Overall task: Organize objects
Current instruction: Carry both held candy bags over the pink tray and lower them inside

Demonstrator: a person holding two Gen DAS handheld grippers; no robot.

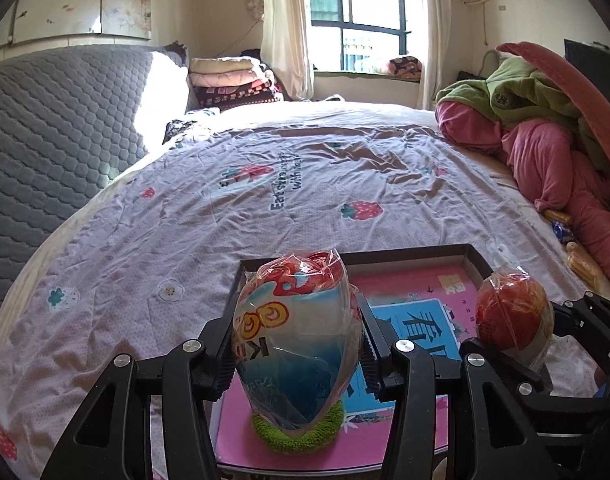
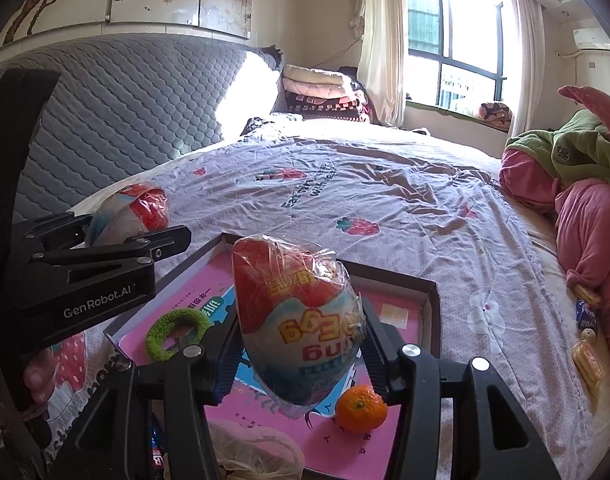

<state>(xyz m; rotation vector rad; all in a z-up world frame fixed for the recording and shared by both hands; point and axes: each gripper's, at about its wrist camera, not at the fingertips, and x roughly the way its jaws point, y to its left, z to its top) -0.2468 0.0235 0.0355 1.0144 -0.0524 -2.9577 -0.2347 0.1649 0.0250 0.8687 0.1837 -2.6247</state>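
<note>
At lower centre of each view, left gripper [image 1: 297,356] and right gripper [image 2: 301,354] are each clamping a wrapped egg toy [image 1: 295,344] over the tray [image 1: 477,258]; slick film is risking slippage.

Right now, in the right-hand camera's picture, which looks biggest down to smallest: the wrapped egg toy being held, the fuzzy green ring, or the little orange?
1. Wrapped egg toy, held in the right gripper: clearly largest, though it is nearest the camera, which inflates it.
2. Green ring.
3. Orange.
Ring and orange look close in size; that order is unsure.
</note>
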